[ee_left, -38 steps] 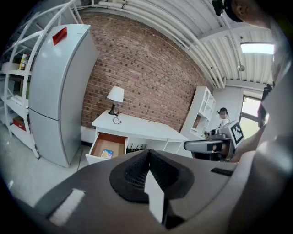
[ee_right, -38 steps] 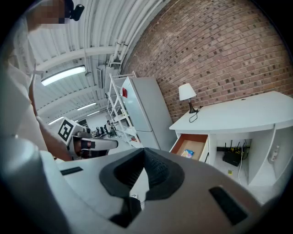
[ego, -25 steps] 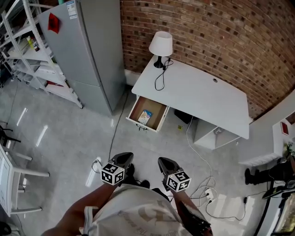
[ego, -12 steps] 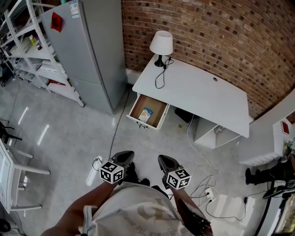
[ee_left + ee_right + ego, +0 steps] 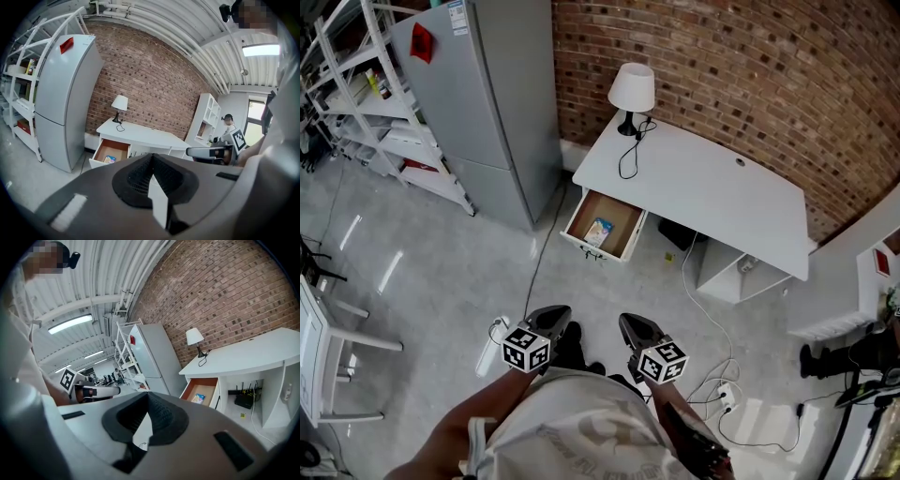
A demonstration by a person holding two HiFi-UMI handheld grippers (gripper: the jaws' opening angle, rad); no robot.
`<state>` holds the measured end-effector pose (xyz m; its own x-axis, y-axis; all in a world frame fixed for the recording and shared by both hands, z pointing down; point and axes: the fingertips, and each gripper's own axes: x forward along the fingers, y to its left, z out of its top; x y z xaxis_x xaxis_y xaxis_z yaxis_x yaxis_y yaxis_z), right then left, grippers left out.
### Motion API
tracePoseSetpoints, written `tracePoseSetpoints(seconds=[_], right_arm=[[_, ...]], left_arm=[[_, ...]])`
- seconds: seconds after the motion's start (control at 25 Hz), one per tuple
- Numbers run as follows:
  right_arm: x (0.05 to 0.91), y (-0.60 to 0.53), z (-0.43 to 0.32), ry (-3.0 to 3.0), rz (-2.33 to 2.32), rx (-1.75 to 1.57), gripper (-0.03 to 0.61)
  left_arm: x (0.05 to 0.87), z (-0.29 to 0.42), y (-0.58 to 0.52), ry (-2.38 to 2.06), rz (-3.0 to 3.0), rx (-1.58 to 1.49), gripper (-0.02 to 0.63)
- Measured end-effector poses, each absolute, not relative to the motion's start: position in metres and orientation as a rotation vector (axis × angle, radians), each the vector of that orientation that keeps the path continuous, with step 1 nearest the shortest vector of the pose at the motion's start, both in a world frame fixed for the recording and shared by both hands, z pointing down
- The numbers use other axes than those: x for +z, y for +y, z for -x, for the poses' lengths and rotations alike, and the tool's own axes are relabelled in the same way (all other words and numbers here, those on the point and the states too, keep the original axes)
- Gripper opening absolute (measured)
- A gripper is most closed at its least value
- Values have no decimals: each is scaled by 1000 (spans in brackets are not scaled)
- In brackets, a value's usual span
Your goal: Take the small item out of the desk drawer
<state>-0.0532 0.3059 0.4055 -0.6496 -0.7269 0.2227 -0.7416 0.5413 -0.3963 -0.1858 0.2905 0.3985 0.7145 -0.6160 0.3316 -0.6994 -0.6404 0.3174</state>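
Note:
The white desk (image 5: 712, 187) stands against the brick wall with its left drawer (image 5: 624, 223) pulled open. A small blue and yellow packet (image 5: 599, 231) lies flat on the drawer's brown bottom. It also shows in the left gripper view as the packet (image 5: 109, 160) and in the right gripper view as the packet (image 5: 199, 398). My left gripper (image 5: 549, 319) and right gripper (image 5: 636, 328) are held side by side close to my body, well short of the desk. Both are shut with nothing between the jaws.
A table lamp (image 5: 632, 89) with a black cord stands on the desk's left corner. A grey fridge (image 5: 487, 103) and white shelf racks (image 5: 356, 103) are to the left. Cables and a power strip (image 5: 722, 389) lie on the floor to the right. A white chair (image 5: 328, 347) is at the far left.
The head view has drifted slightly, so the desk sits a touch higher in frame. Both grippers stay shut in about the same place.

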Motion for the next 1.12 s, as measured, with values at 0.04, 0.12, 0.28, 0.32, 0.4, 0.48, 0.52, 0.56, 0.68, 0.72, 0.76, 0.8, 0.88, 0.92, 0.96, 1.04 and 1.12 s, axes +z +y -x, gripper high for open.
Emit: tracePoseSetpoints(seconds=[0.04, 0.12, 0.28, 0.32, 0.4, 0.48, 0.52, 0.56, 0.68, 0.72, 0.76, 0.8, 0.88, 0.92, 0.96, 1.04, 1.12], right_arm=[[406, 306, 54, -2733, -1290, 722, 6], [406, 306, 54, -2740, -1276, 720, 5], [408, 300, 53, -2733, -1280, 751, 5], [409, 297, 52, -2725, -1282, 753, 6], [411, 292, 50, -2706, -1290, 755, 5], [413, 286, 49, -2693, -1297, 757, 5], [412, 284, 49, -2691, -1298, 757, 5], [412, 281, 48, -2691, -1300, 759, 6], [412, 274, 43, -2682, -1314, 768, 6], [414, 271, 41, -2675, -1321, 768, 6], [415, 268, 38, -2667, -1331, 768, 6], [417, 265, 35, -2658, -1343, 767, 6], [419, 257, 31, -2642, -1365, 763, 6], [419, 253, 29, -2635, -1372, 761, 6], [419, 249, 27, -2630, -1378, 758, 6], [418, 238, 24, -2624, -1388, 751, 6], [417, 226, 20, -2619, -1396, 742, 6]], left_arm=[[398, 186, 290, -1018, -2496, 265, 6], [398, 187, 289, -1028, -2495, 263, 6], [401, 189, 283, -1050, -2482, 275, 6], [402, 189, 281, -1050, -2480, 275, 5], [404, 188, 278, -1044, -2476, 277, 5], [406, 188, 274, -1036, -2470, 282, 6], [408, 187, 271, -1032, -2466, 285, 6], [409, 187, 268, -1027, -2460, 289, 6], [415, 181, 259, -1012, -2455, 316, 6], [417, 178, 255, -1008, -2459, 326, 6], [418, 176, 251, -1002, -2463, 330, 6], [419, 175, 246, -996, -2465, 330, 6], [421, 173, 236, -988, -2464, 327, 6], [422, 173, 231, -985, -2464, 326, 6], [421, 172, 225, -982, -2465, 324, 6], [420, 168, 212, -969, -2466, 317, 6], [420, 163, 198, -956, -2464, 312, 6]])
